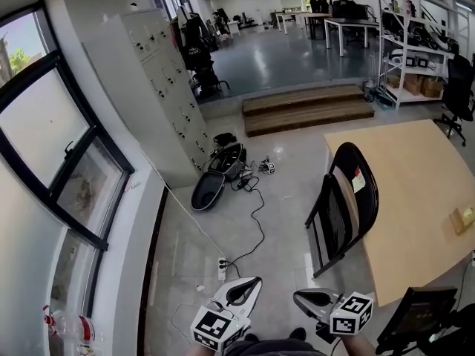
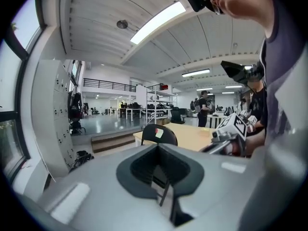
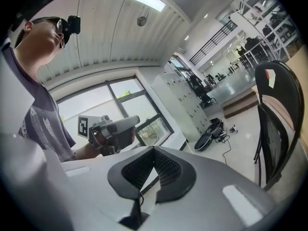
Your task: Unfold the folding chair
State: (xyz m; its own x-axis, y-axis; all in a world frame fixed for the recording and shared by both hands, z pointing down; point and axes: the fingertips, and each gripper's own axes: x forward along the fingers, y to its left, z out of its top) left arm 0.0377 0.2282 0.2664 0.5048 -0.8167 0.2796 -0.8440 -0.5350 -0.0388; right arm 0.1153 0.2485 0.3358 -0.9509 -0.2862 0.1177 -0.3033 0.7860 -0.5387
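The folding chair [image 1: 347,156] is black, the table [image 1: 423,191] pale wood, the floor [image 1: 289,162] grey.

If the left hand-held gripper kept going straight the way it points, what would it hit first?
Probably the folding chair: it sits straight ahead, just above the shut tips of the left hand-held gripper, folded beside the wooden table. Nothing else shows between, though depth is unclear.
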